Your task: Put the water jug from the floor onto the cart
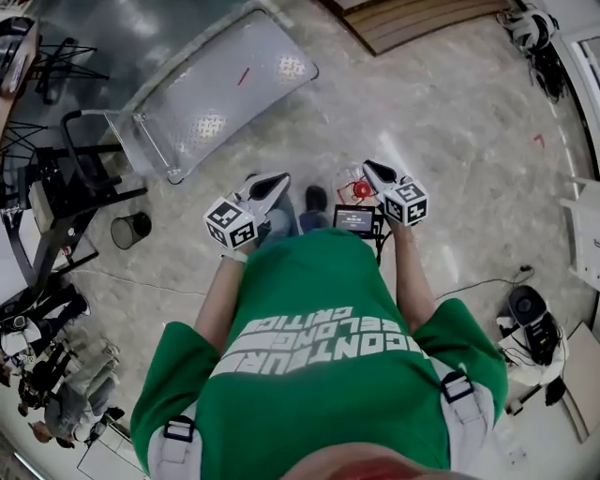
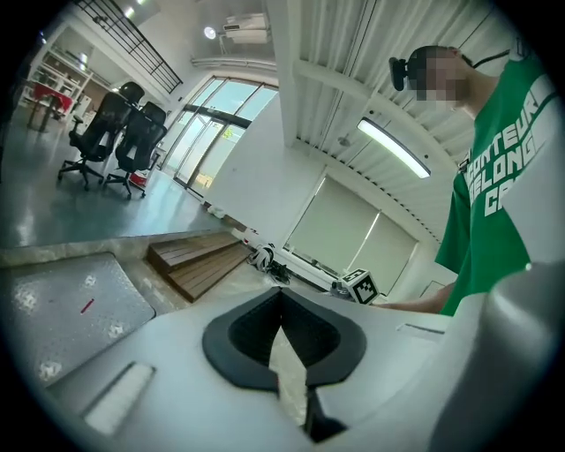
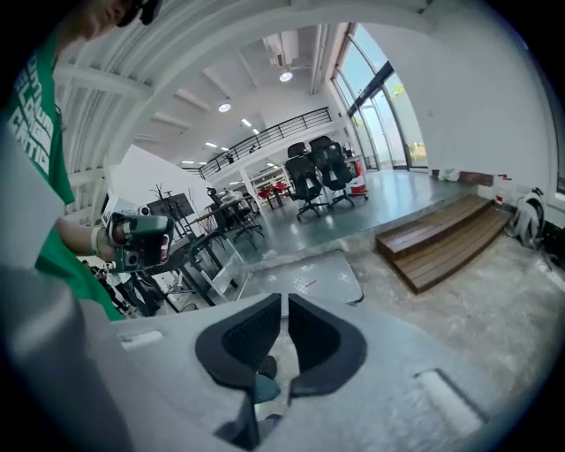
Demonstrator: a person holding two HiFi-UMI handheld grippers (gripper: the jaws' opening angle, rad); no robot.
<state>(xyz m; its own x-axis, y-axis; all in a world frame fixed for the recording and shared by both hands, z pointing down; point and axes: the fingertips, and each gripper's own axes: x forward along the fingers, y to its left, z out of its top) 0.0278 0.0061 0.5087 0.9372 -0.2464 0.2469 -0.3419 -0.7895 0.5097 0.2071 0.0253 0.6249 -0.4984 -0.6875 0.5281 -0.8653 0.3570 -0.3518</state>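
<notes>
Standing on floor (image 1: 450, 122): clear, red-capped water jug (image 1: 359, 190).

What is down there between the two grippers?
The person's dark shoe, on the floor, shows between the left gripper and the right gripper in the head view.

Head view looks steeply down over the person (image 1: 319, 356) onto the floor (image 1: 450, 122); both gripper views face low across it, sharing the cart (image 1: 230, 80) and wooden steps (image 1: 422, 19).
</notes>
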